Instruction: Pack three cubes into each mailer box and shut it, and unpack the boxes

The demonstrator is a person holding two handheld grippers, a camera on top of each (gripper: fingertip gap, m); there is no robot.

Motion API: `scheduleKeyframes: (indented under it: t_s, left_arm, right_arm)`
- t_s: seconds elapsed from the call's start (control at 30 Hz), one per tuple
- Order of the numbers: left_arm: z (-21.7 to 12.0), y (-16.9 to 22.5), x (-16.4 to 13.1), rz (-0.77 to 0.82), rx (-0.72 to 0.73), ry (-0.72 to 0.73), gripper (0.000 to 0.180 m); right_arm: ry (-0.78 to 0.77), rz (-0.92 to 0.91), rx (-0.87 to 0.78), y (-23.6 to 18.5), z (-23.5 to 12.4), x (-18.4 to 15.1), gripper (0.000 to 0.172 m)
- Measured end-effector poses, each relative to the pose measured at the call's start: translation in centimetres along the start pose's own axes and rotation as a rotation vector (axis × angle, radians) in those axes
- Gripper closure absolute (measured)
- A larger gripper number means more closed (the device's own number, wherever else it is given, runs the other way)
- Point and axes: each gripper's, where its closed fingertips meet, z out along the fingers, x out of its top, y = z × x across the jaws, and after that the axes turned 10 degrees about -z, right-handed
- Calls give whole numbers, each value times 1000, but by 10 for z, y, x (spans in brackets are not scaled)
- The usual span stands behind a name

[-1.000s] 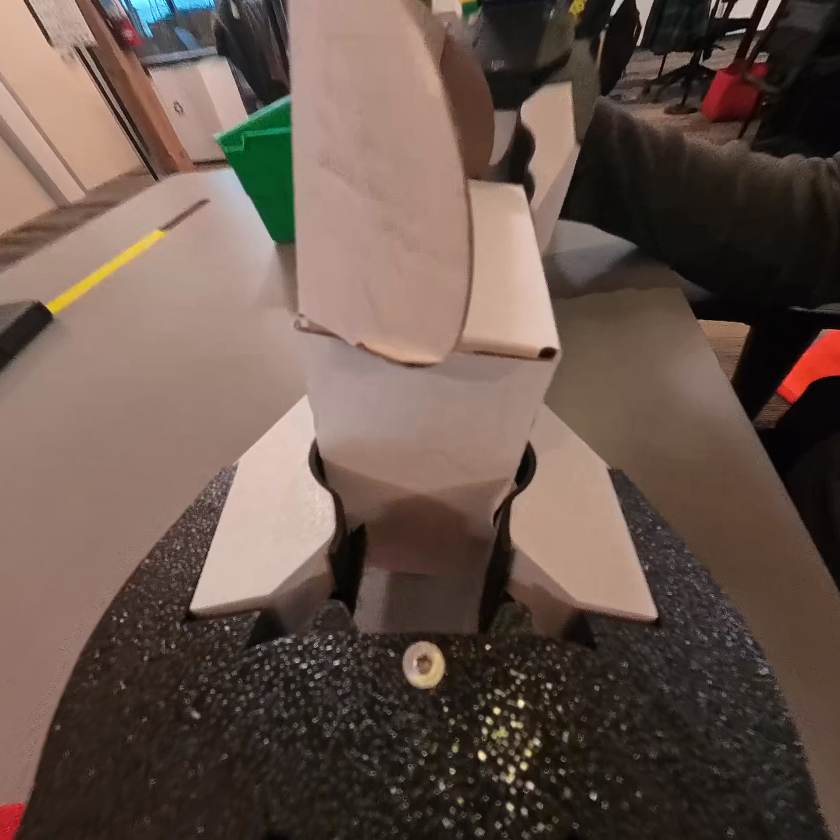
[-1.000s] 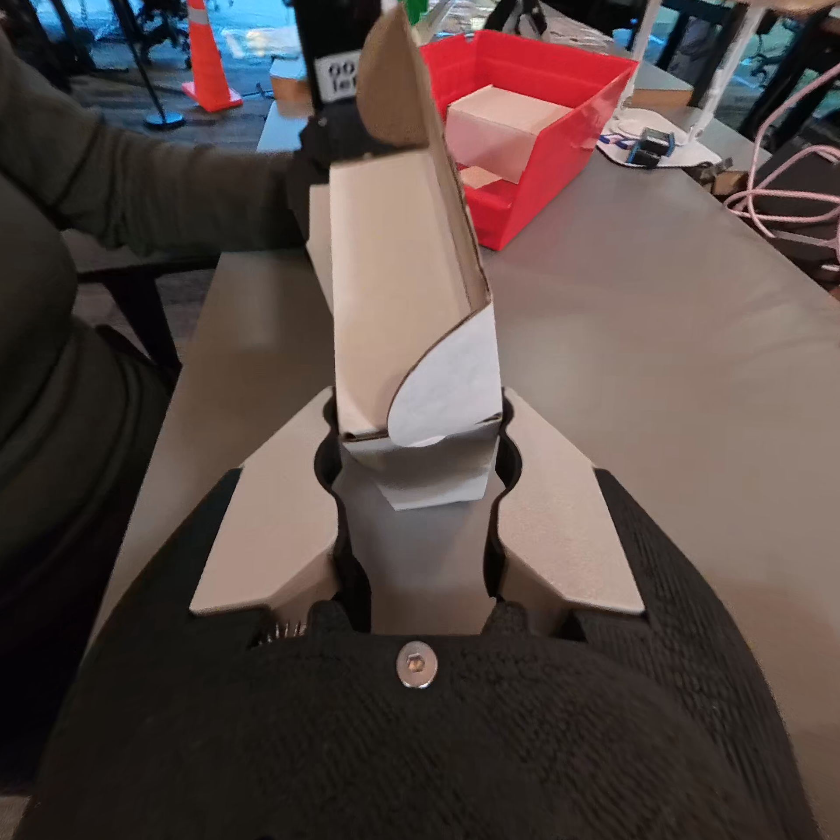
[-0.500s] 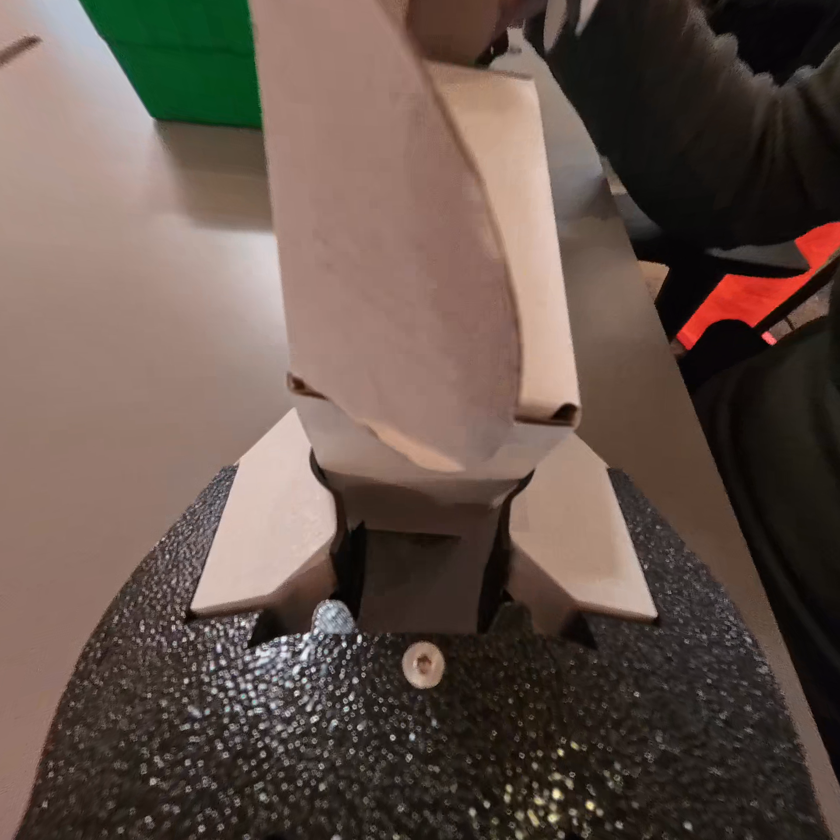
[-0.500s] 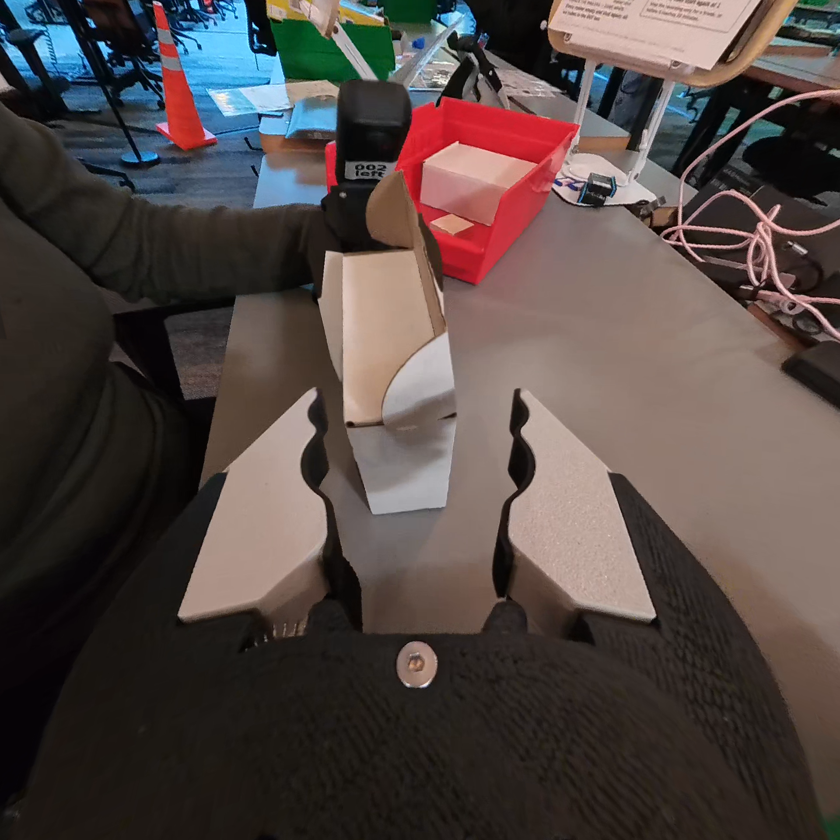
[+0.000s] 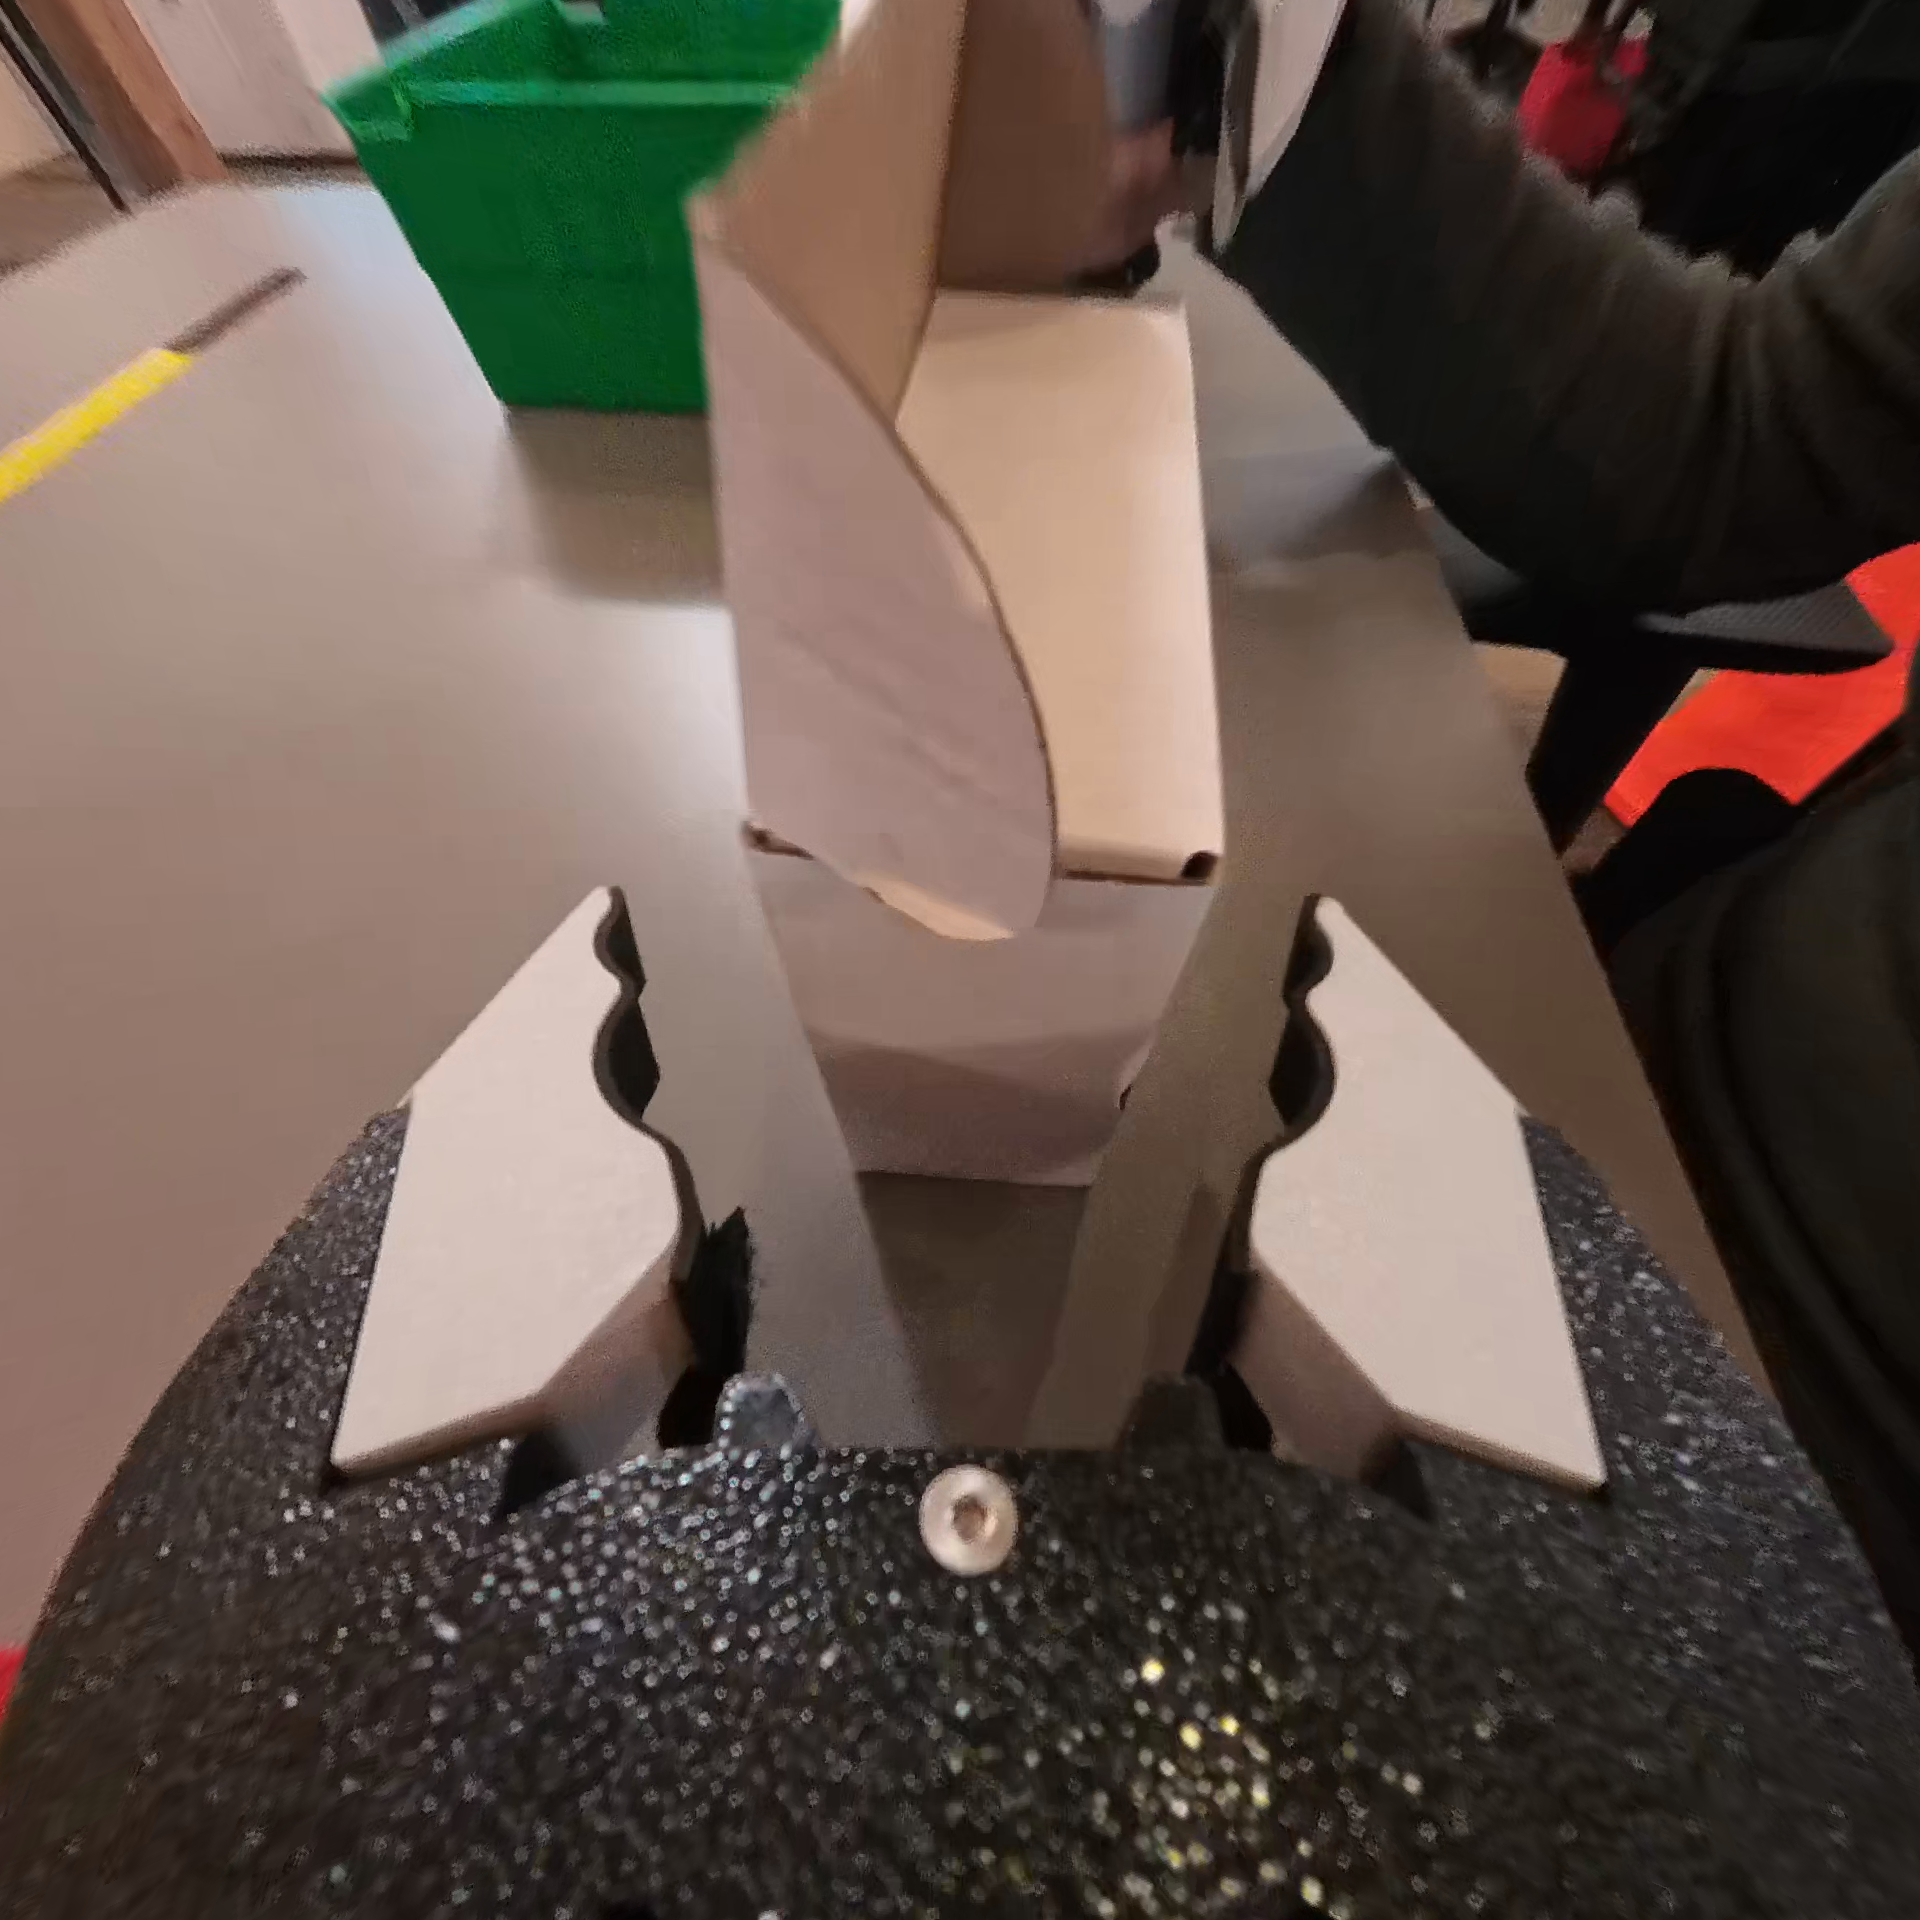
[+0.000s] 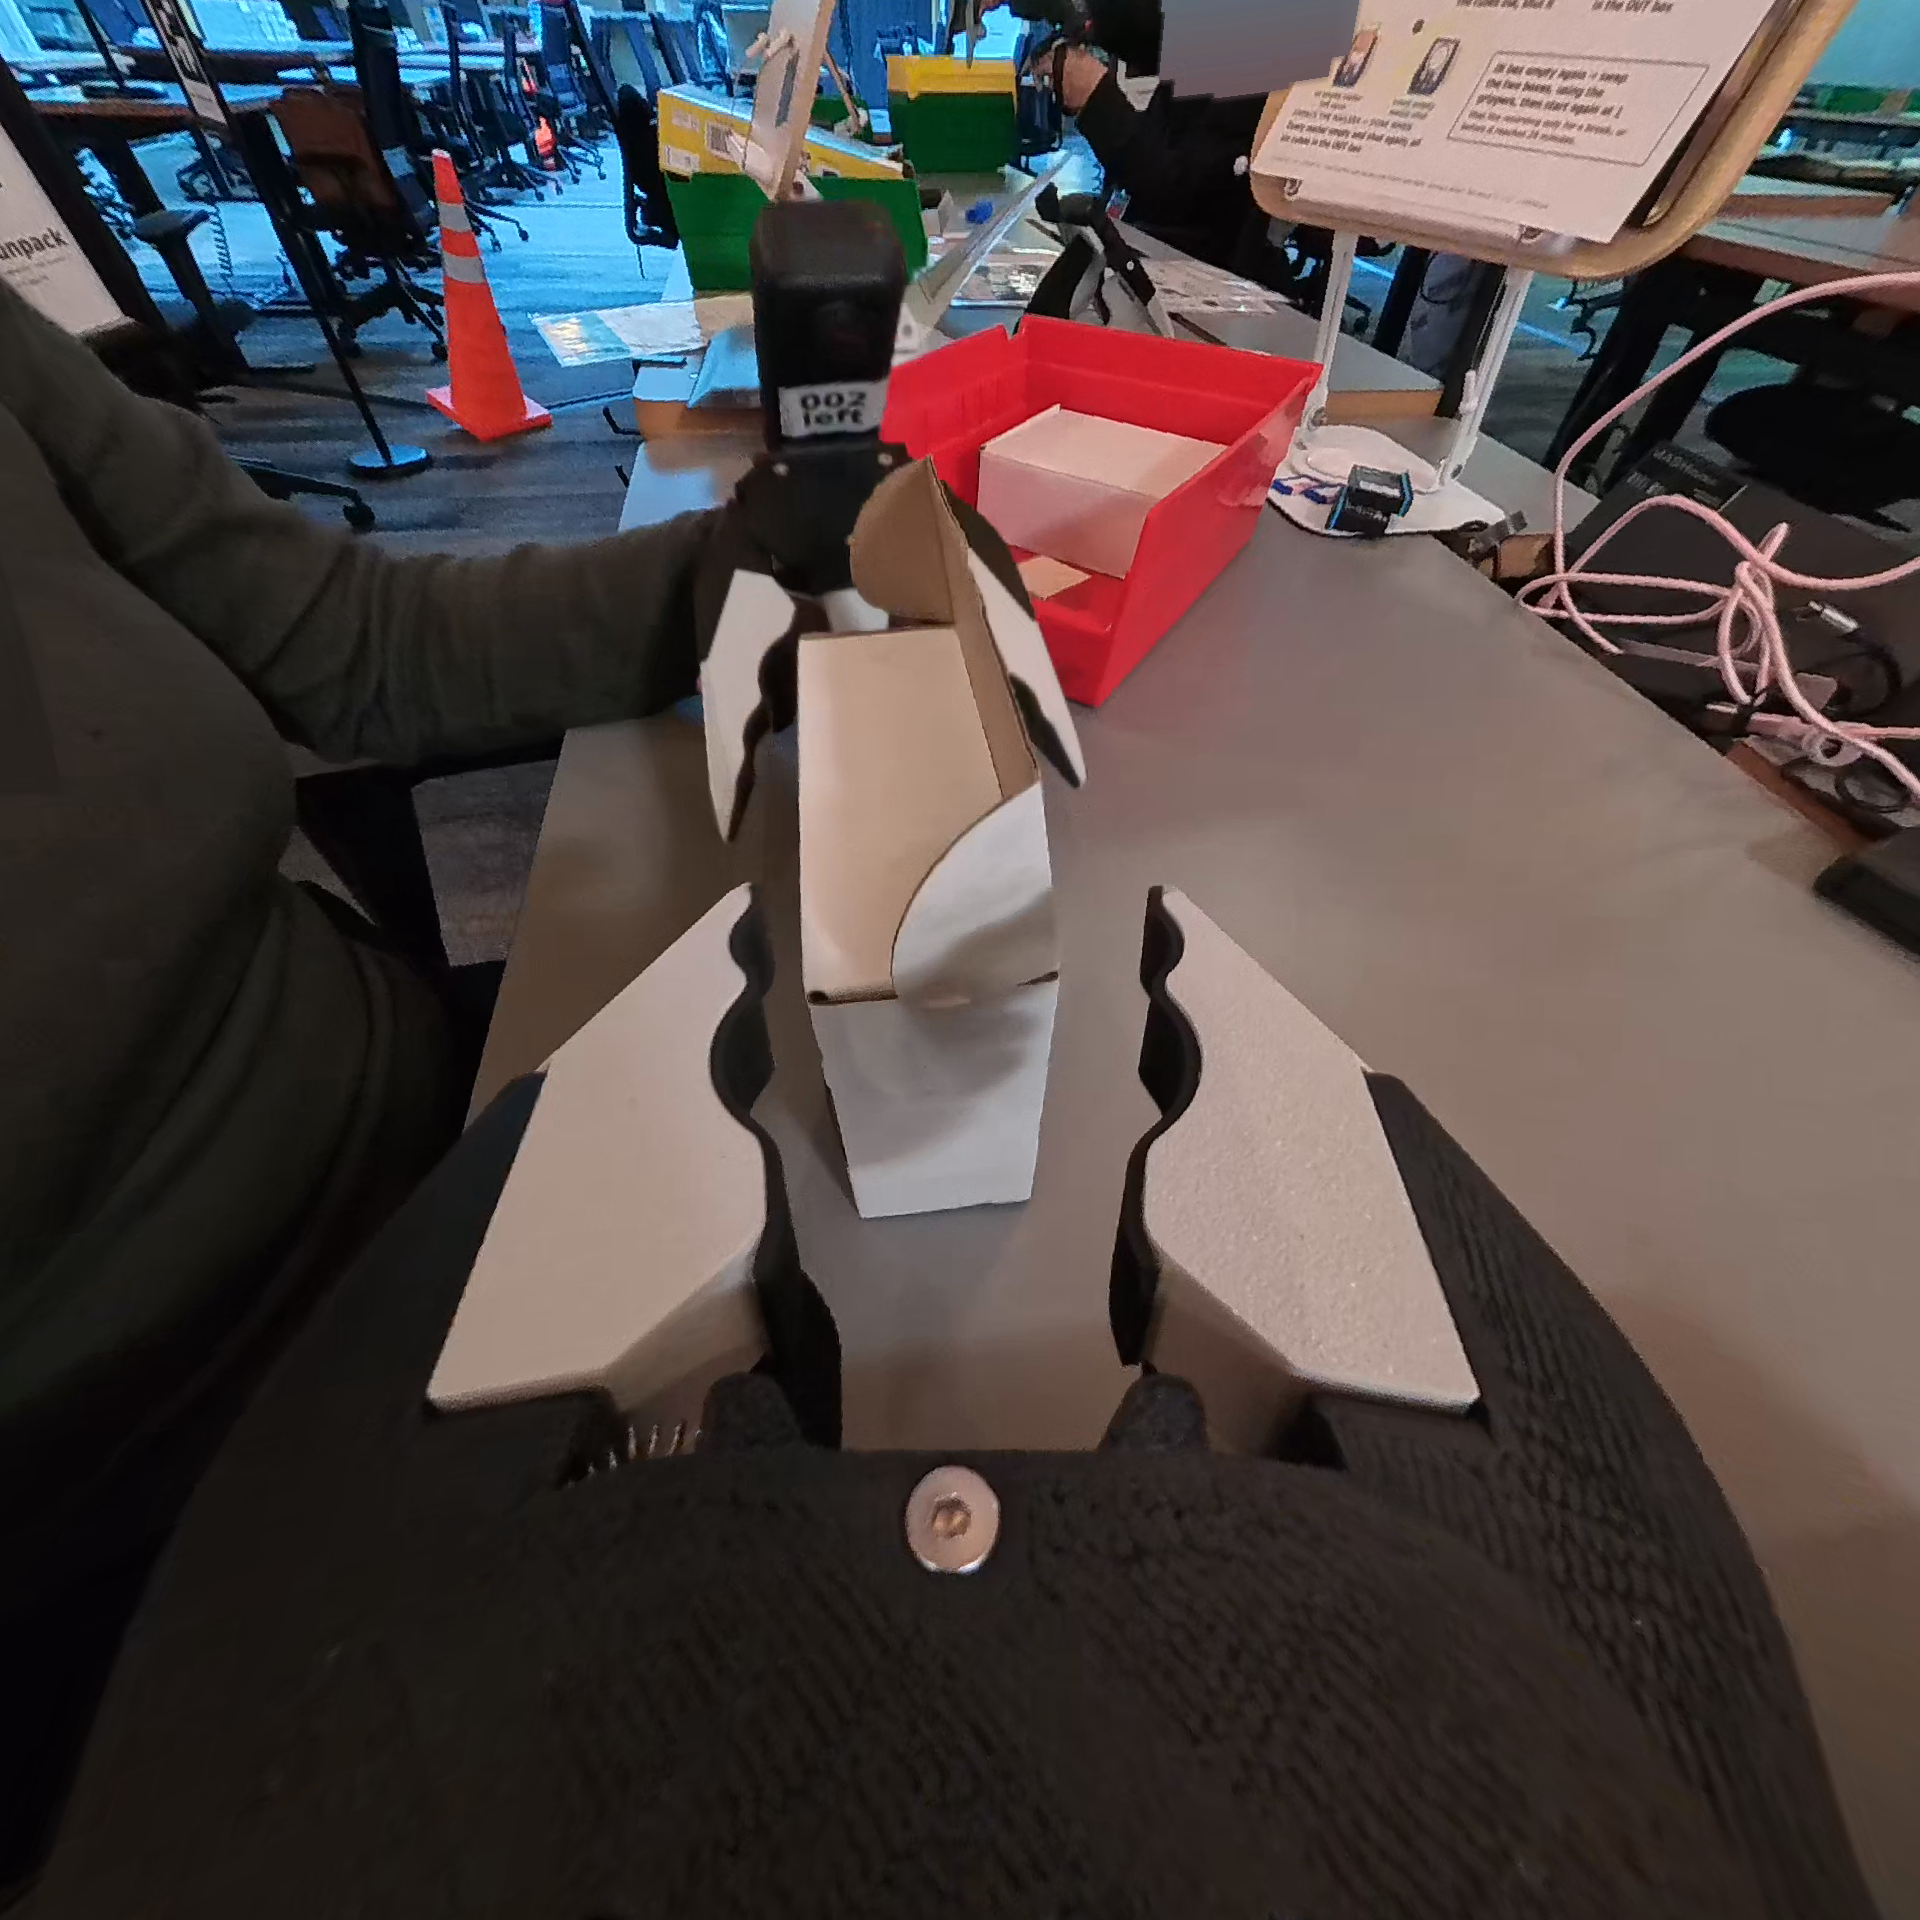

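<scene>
A white mailer box (image 6: 914, 831) rests on the grey table (image 6: 1351, 883) between my two grippers. Its lid is partly raised, and a rounded side flap (image 6: 977, 914) hangs outside the wall. My right gripper (image 6: 951, 904) is open around the near end of the box, with a gap on each side. My left gripper (image 5: 961, 914) is open wide around the other end of the box (image 5: 1039, 644), with its pads clear of the walls. It also shows in the right wrist view (image 6: 883, 717), open at the far end. No cubes show.
A red bin (image 6: 1195, 582) holding another white box (image 6: 1091, 478) stands on the table beyond the mailer box. A green bin (image 5: 561, 208) stands on the opposite side. Pink cables (image 6: 1745, 582) lie at the right edge. The person's sleeve (image 6: 416, 623) reaches in from the left. The tips of one gripper are about 15 cm away from the tips of the other.
A second ago both grippers were shut on the box's ends. The right one opened and drew back first. The left one has now opened wide, and the box stands free on the table.
</scene>
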Motion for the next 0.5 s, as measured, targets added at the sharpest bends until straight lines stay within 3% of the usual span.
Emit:
scheduleKeyframes:
  t_s: [0.13, 0.27, 0.5]
  left_arm:
    - [-41, 0, 36, 53, 25, 193, 80]
    - [-79, 2, 59, -27, -56, 350, 89]
    - [-78, 13, 63, -16, -176, 293, 104]
  right_arm:
    - [51, -9, -16, 1, -5, 11, 100]
    - [87, -25, -30, 1, -11, 20, 94]
    - [202, 86, 104, -5, -3, 23, 90]
